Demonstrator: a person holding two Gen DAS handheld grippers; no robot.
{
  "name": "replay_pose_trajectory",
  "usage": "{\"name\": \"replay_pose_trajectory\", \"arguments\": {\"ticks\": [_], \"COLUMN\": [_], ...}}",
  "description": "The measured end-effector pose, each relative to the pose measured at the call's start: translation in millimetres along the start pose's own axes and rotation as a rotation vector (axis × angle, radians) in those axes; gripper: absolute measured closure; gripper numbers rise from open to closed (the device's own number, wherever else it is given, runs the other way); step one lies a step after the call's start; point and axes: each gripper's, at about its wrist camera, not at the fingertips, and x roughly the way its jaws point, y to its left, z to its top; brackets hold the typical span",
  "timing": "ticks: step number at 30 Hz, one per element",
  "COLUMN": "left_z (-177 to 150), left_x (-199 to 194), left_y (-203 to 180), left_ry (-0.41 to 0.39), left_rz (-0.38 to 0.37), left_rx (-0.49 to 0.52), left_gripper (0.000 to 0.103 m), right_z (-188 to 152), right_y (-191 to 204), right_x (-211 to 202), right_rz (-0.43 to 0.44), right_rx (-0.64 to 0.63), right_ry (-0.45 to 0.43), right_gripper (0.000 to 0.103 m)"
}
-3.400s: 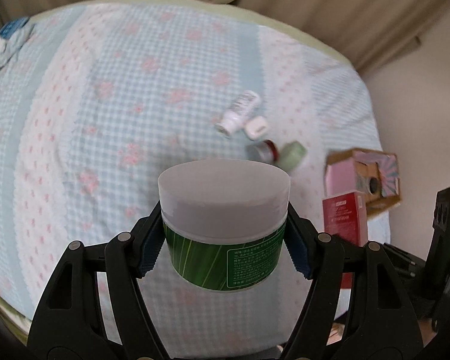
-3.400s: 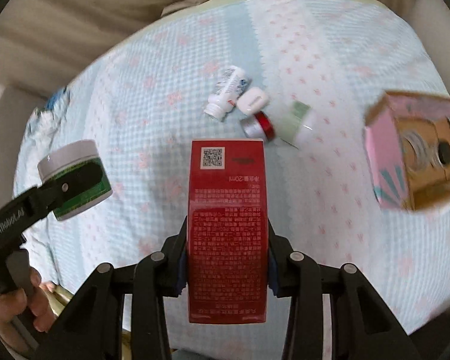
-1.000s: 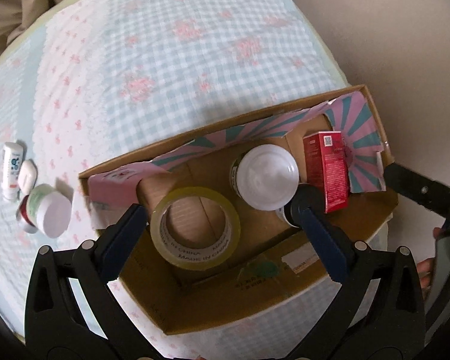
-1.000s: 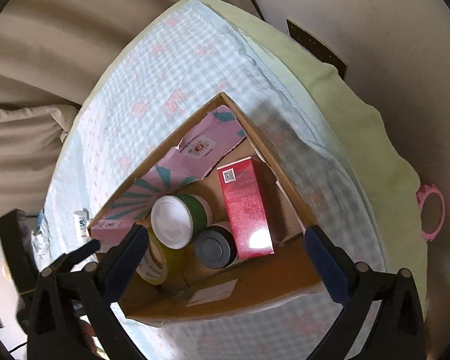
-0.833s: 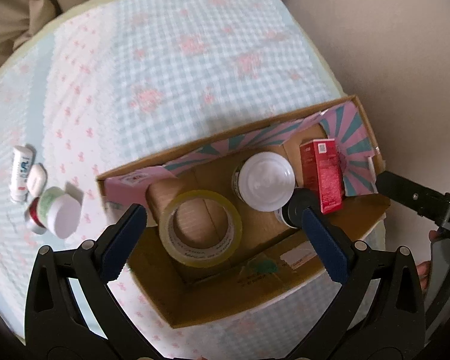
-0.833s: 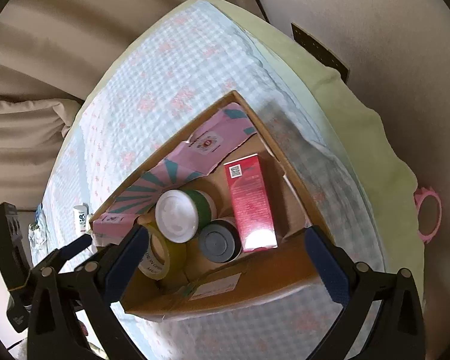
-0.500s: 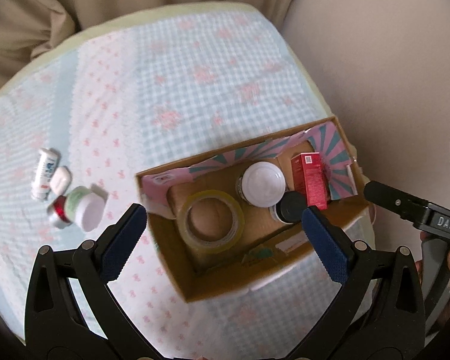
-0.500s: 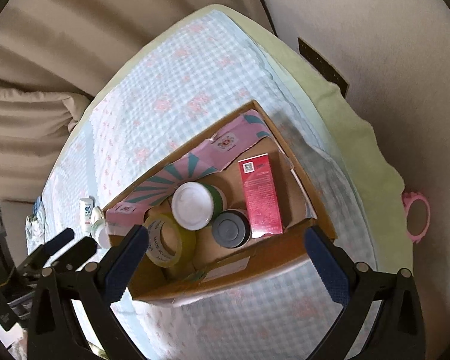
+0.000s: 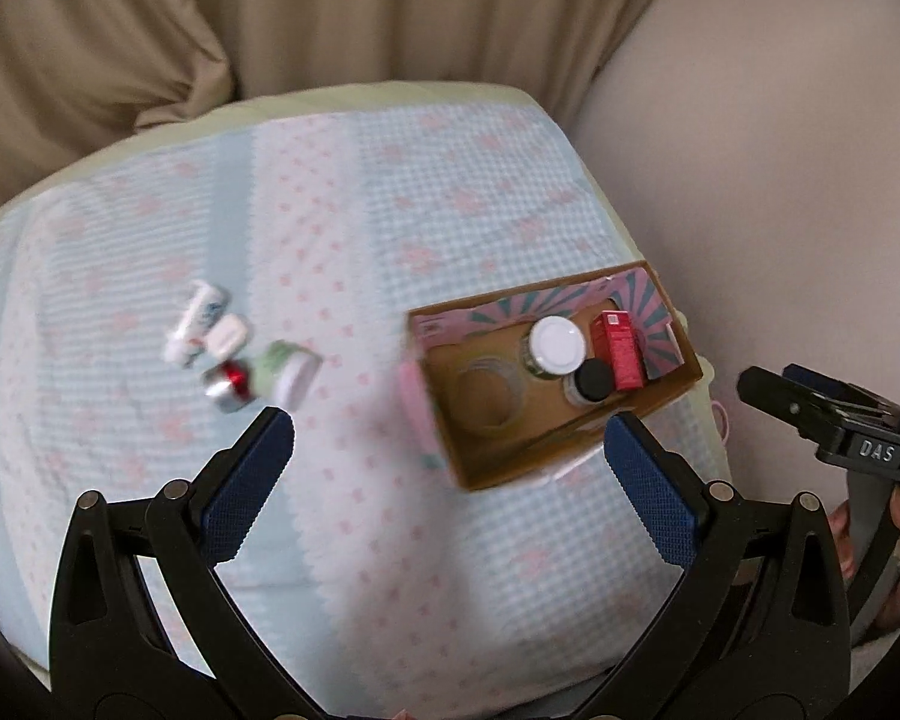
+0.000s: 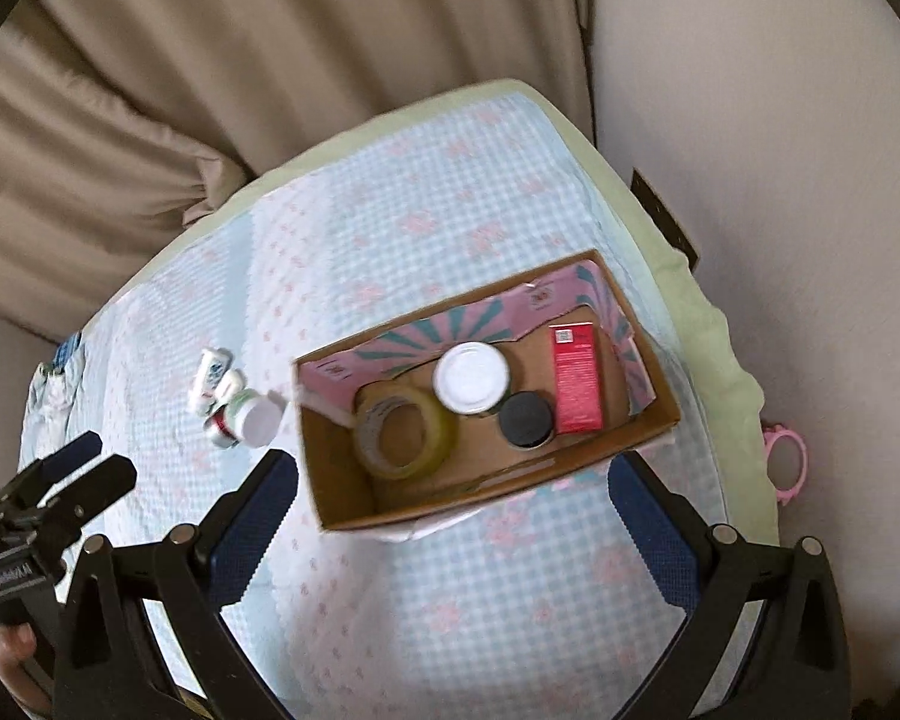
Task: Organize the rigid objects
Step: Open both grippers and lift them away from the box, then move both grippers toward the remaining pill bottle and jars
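Observation:
A cardboard box [image 10: 660, 414] with a pink and teal lining stands on the bed near its right edge. It holds a tape roll [image 10: 405, 432], a white-lidded green jar [image 10: 473, 378], a black-lidded jar [image 10: 525, 419] and a red carton [image 10: 576, 377]. The box also shows in the left wrist view [image 9: 492, 468]. My left gripper [image 9: 447, 471] is open and empty, high above the bed. My right gripper [image 10: 450, 525] is open and empty, above the box's near side. Left of the box lie a white tube [image 9: 195, 321], a small white case [image 9: 228, 335], a red and silver can [image 9: 228, 387] and a pale green jar [image 9: 285, 375].
The bed has a blue and pink checked cover [image 9: 330, 228]. Beige curtains [image 10: 270, 60] hang behind it and a plain wall [image 10: 780, 150] runs along the right. A pink ring-shaped object [image 10: 785, 461] lies off the bed's right edge. Blue and white cloth [image 10: 54, 384] lies at the far left.
Both grippers let go of the green jar and the red carton, which now stand in the box. Both have since pulled up and back, so the box looks smaller. The left view swung left.

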Motion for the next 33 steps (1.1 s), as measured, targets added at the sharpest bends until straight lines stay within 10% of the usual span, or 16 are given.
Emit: {"name": "replay_pose_trajectory", "arguments": {"ticks": [17,33], "left_z": [-55,-10], "left_x": [-107,-53], "left_y": [174,292], "left_ry": [-0.098,0.004], "left_rz": [0.082,0.057], "left_rx": [-0.087,0.002], "left_gripper": [0.0,0.0], "right_z": [-78,-110], "right_y": [177,297], "right_x": [-24,37], "right_rz": [-0.045,-0.051], "right_rx": [-0.173,-0.24], "right_ry": [-0.049,-0.034], "right_gripper": [0.0,0.0]}}
